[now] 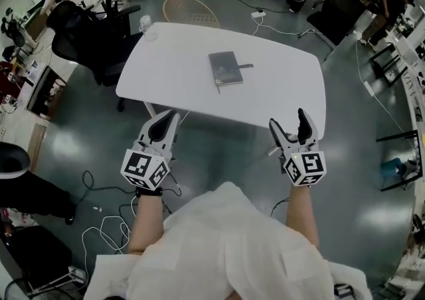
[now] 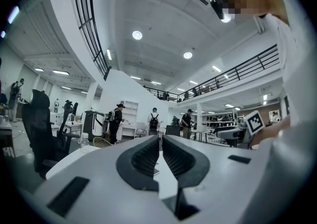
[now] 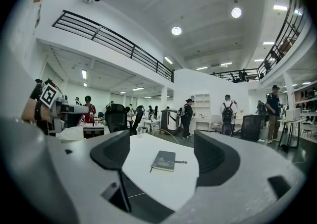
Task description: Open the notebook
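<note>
- Step: pre-approach, I reckon. Notebook [image 1: 226,68] lies shut and flat, cover up, roughly mid-surface [image 1: 285,93]; nothing touching it, so opening not begun.
- Both grippers sit on my side of the surface, short of its near edge and well apart from the notebook. Both point level, approx toward it.
- Right gripper [image 1: 288,119]: jaws spread wide, nothing btwn them. Its own view looks thru the gap, w/ the notebook [image 3: 164,160] far off beyond. Empty.
- Left gripper [image 1: 172,115]: jaws pressed together. In the left gripper view [image 2: 161,138] only a thin slit shows btwn the ribbed pads, nothing caught in it. Empty too.
- A thin dark strip [image 1: 246,66] sticks out from the notebook's right side; strap or marker, can't tell which. If it's a closure, it may need clearing first.
- Next move, my call: bring the right gripper fwd and down over the surface to the cover's free edge, and get one jaw under the cover only, not the whole block.
- Left gripper could press the back part down so the notebook doesn't slide.
- Risk: thin cover, smooth surface; the notebook may skate away instead of opening.
</note>
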Motion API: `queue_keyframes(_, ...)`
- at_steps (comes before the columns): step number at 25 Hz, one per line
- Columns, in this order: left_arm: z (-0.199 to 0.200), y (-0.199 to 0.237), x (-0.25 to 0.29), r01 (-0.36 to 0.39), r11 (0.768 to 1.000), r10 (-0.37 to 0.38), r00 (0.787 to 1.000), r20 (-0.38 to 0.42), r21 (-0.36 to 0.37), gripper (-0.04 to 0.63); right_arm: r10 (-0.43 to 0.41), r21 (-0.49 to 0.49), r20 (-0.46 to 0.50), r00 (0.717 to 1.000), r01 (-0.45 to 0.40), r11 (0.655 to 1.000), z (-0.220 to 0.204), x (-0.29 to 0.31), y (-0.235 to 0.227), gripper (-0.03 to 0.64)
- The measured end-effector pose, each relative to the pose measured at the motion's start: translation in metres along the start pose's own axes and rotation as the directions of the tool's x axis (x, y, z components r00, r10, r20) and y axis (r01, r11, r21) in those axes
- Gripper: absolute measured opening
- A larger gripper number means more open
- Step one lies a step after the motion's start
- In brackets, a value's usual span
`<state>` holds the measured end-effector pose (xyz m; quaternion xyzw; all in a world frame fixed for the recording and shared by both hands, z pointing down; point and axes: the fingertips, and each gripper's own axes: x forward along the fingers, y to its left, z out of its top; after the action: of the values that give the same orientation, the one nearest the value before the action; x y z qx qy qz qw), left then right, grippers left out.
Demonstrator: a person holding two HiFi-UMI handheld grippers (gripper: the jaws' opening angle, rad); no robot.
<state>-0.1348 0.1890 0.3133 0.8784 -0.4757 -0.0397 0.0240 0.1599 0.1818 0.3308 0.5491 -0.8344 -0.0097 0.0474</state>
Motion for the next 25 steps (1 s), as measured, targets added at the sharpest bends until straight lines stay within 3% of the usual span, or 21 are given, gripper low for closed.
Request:
queue_keyframes(13, -0.013, 0.014, 0.013, 0.015, 1.000, -0.016, 1.000, -0.012, -0.020, 0.021, -0.013, -0.008, -0.019, 1.000, 0.013, 1.000, -0.007, 0.019, -0.004, 0.387)
queue_keyframes(25, -0.021, 0.053, 0.103, 0.006, 1.000, -0.007, 0.999, -0.038, -0.031, 0.021, 0.026, 0.005, -0.050, 0.998, -0.025, 1.000, -0.026, 0.114, -0.054, 0.385)
